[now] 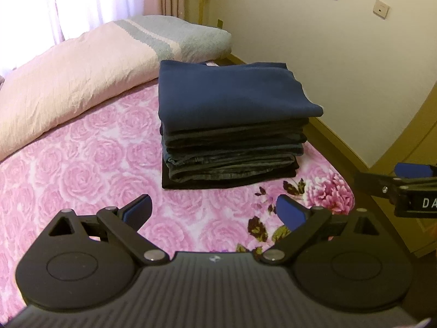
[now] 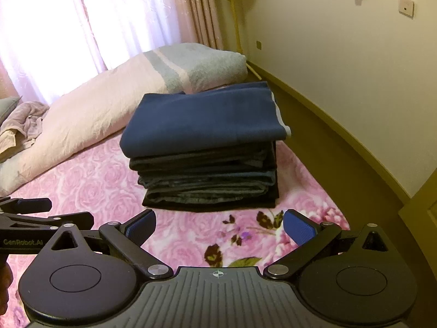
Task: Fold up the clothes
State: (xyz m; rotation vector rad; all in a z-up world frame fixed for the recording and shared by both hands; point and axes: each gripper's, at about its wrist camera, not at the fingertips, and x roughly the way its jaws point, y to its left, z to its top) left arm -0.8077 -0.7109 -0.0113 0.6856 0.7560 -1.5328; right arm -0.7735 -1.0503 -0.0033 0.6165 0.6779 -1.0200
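Our left claw (image 1: 213, 213) and right claw (image 2: 220, 225) are both wide open and hold nothing. The pile of folded clothes (image 1: 232, 125) sits on the bed (image 1: 82, 164) straight ahead of both claws, a little way off, with its long side going left to right. We think both claws are about as near.

Folded clothes stack (image 1: 232, 125) on floral blanket (image 1: 82, 180); left hand-held gripper (image 1: 214, 211) spread, empty.

Soft daylight glares through the blown-out curtains (image 2: 54, 32), both views sharp centrally, fisheye-bent and vignetted at corners.
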